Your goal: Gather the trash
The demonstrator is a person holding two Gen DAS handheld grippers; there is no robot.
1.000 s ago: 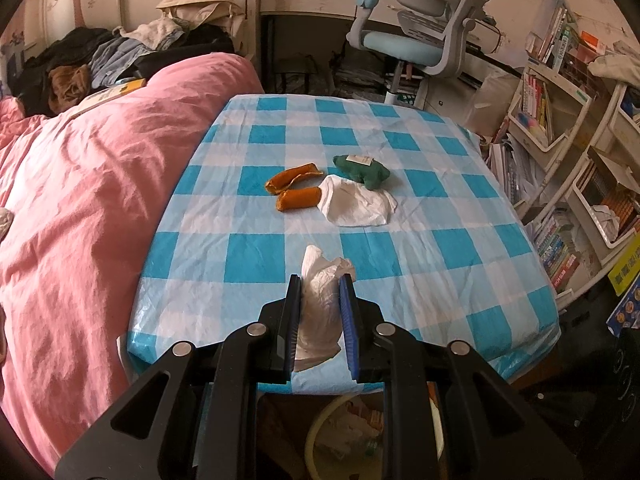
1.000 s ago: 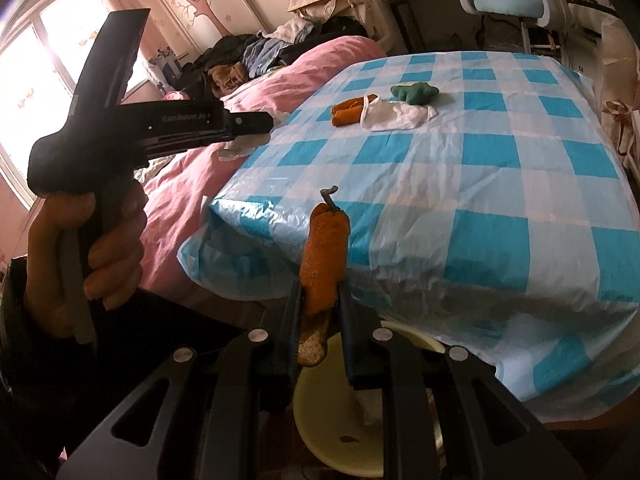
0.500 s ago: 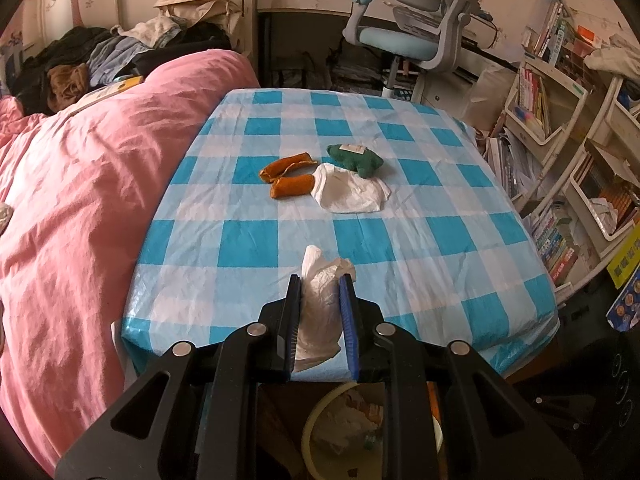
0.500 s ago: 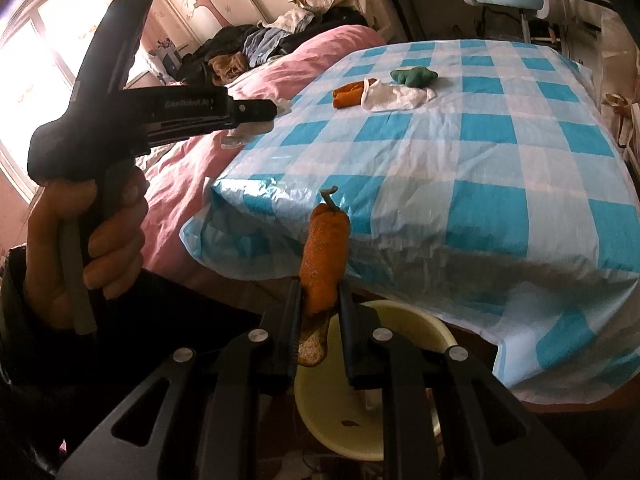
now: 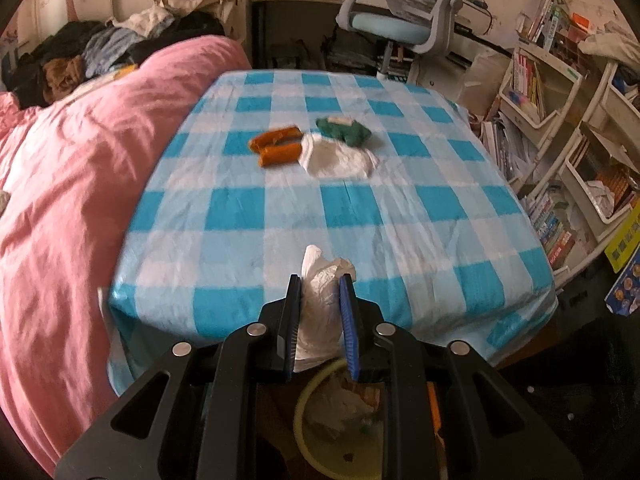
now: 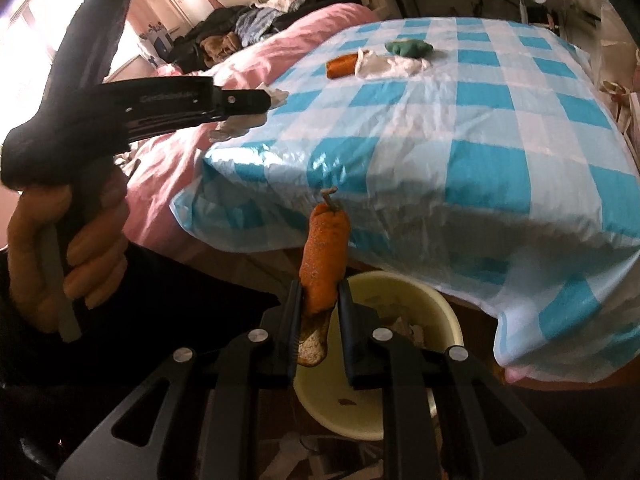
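My left gripper is shut on a crumpled white tissue, held past the near edge of the checked table, above a pale yellow bin on the floor. My right gripper is shut on an orange peel strip, above the same bin. On the table lie two orange peel pieces, a white wrapper and a green scrap. The left gripper with its tissue also shows in the right wrist view.
A pink bed borders the table's left side. An office chair stands behind the table. Bookshelves line the right. The bin holds paper and scraps.
Both grippers have pulled back from the table and come over the bin, which shows more fully. Each holds the same item as before.
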